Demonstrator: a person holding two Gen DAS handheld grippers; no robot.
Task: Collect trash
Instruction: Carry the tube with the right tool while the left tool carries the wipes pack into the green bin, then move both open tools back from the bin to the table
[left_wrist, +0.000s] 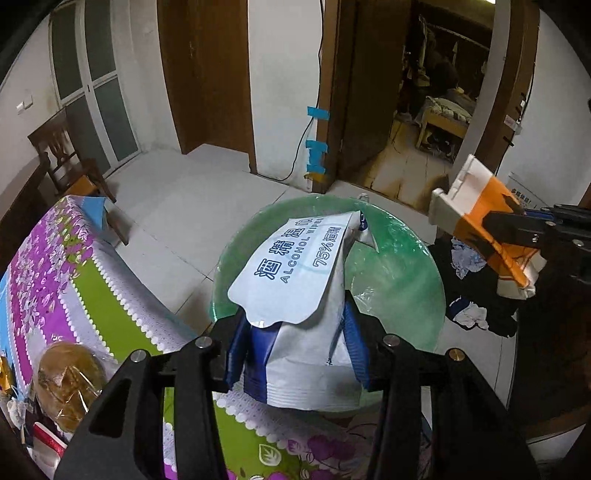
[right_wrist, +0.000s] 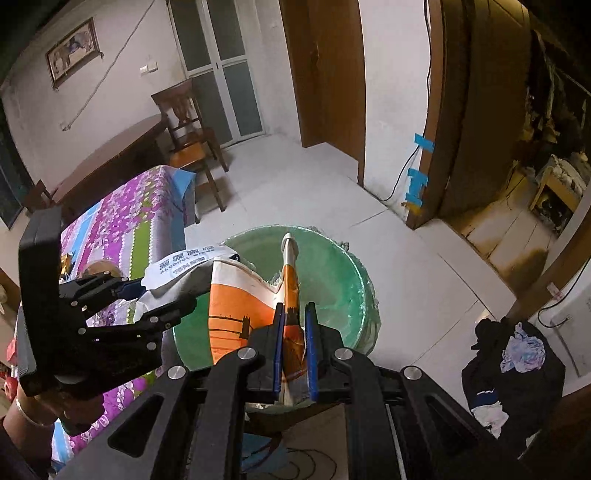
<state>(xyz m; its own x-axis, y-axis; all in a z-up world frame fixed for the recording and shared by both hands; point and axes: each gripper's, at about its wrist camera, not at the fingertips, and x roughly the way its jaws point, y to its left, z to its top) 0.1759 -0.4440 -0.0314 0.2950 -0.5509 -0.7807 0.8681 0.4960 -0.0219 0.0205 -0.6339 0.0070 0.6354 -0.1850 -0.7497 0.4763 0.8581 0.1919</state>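
Right tongs (right_wrist: 294, 350) pinch an orange carton (right_wrist: 240, 306) (flattened) above the green bin (right_wrist: 332, 266).

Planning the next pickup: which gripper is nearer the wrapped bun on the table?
Left. The left gripper, holding the wipes pack, is beside the bun; the right gripper is over the bin.
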